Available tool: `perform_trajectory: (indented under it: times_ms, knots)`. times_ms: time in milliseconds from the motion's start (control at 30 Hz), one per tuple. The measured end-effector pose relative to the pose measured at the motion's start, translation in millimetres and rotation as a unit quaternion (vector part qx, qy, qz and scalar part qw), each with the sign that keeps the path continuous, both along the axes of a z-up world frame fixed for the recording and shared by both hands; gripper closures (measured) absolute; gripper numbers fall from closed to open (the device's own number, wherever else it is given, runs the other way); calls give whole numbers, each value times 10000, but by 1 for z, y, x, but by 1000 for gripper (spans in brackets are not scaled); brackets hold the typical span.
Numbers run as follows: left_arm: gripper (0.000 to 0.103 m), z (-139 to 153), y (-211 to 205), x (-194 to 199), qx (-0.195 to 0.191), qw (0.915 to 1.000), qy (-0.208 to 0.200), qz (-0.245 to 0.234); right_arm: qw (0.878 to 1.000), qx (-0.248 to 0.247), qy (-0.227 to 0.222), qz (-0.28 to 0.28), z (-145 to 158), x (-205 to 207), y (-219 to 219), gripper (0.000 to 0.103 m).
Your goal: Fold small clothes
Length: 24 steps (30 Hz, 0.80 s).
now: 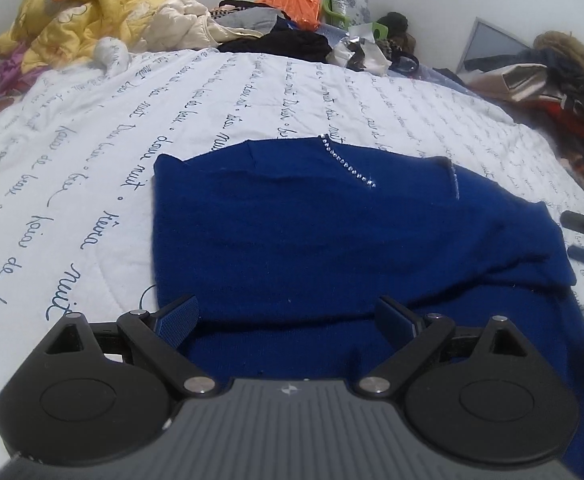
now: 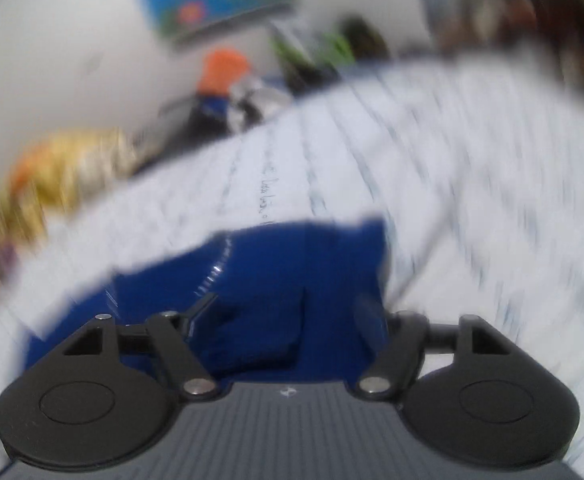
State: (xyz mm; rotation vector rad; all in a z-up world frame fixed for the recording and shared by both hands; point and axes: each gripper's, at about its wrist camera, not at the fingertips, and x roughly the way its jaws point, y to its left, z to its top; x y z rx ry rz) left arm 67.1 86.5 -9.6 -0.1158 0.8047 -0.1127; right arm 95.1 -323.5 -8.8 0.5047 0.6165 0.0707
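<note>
Left gripper [image 1: 287, 314]: sitting at the bottom of the left wrist view, jaws standing wide apart, holding nothing, hanging over the near edge of the garment.
Bed cover [image 1: 91, 152]: white with dark script lines, filling most of both views.
Blue sweater [image 1: 332, 240]: lying partly folded on the bed cover, occupying the centre and lower right of the left wrist view.
Right gripper [image 2: 287, 316]: showing at the bottom of the blurred right wrist view, jaws spread wide, gripping nothing, the blue sweater lying beneath.
Yellow quilt [image 1: 71, 8]: bunching in the upper left.
Rhinestone line [image 1: 346, 162]: running diagonally across the sweater's upper part.
</note>
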Motion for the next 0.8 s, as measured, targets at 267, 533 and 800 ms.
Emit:
perform_trajectory:
  times_ms: [267, 533, 800]
  knots:
    - [9, -3, -5, -1, -36, 10000, 63, -5, 9757, 2111, 505, 308, -43, 12, -9, 29]
    - [9, -1, 0, -4, 67, 9999, -42, 133, 9868, 1551, 471, -49, -45, 32, -3, 98]
    - [9, 1, 19, -1, 40, 9991, -52, 430, 9982, 481, -116, -325, -8, 24, -22, 98]
